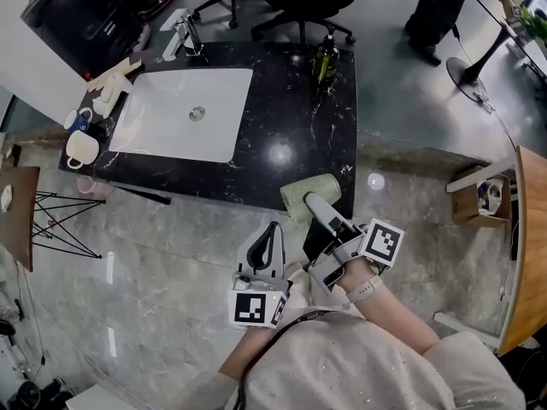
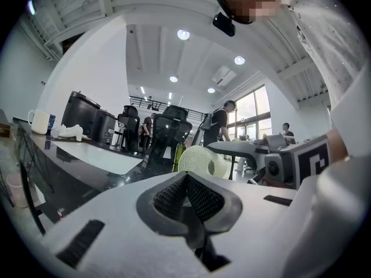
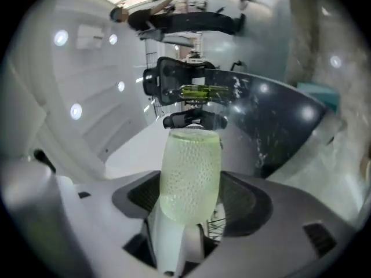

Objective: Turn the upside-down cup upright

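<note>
1. Your right gripper [image 1: 324,213] has its jaws clamped on the pale green cup [image 1: 310,193], which sits at the near edge of the black counter [image 1: 291,118]
2. Your left gripper [image 1: 270,239] has its jaws pressed together on nothing, just beside the right one

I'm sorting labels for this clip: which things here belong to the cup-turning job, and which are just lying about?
In the job:
pale green cup, clamped in the right gripper
left gripper, shut and empty

Lying about:
white sink
green bottle
white mug
faucet
</note>
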Motion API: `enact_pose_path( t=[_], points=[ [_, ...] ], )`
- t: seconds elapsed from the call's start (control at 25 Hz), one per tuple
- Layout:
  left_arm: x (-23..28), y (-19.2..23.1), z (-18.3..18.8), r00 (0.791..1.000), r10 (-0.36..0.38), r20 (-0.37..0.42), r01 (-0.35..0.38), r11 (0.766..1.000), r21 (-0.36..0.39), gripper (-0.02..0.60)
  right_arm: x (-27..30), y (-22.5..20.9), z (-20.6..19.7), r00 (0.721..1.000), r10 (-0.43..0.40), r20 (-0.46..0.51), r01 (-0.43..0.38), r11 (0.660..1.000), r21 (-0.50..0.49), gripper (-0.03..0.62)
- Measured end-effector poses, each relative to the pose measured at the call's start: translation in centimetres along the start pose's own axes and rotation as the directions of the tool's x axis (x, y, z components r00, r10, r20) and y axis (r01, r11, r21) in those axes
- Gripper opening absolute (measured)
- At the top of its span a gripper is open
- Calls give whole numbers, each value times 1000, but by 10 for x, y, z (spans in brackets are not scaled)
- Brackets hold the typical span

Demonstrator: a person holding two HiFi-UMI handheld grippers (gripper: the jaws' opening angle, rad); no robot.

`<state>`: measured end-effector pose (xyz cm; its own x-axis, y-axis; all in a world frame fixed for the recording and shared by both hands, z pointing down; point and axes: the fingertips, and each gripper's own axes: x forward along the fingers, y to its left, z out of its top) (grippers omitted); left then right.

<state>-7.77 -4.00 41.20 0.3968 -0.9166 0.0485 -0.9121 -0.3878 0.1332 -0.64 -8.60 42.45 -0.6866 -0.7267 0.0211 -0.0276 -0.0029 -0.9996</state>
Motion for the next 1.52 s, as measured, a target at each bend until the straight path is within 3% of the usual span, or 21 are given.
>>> enact_pose_path(
  t=[0.08,0.16,0.4,0.68,0.88,1.0,1.28,1.52],
  points=[
    [-3,1,0,1000,4,-5,-4,1000,1,6,3,-2,-3,998,57,32,-62,982,179,318],
    [-5,2,0,1000,7,-8,-7,1000,4,6,8,-1,-7,991,116,61,-130,937,323,318],
    [-3,-1,12,1000,-13,5,13,999,32,6,16,-3,-17,944,286,164,-324,718,616,318],
    [4,6,27,1000,-19,22,17,998,67,6,17,-11,-8,873,397,283,-469,530,706,318],
    [3,9,24,1000,-20,12,19,997,71,6,16,-20,-7,836,421,352,-525,425,737,318],
    [2,8,22,1000,-28,3,28,997,75,6,19,-14,-9,817,420,396,-547,344,763,318],
    [3,8,21,999,-39,-6,39,996,84,6,15,-13,6,751,455,479,-624,250,740,319],
    [6,3,26,999,-53,-13,53,997,52,6,15,-14,10,734,467,493,-642,238,729,319]
  ],
)
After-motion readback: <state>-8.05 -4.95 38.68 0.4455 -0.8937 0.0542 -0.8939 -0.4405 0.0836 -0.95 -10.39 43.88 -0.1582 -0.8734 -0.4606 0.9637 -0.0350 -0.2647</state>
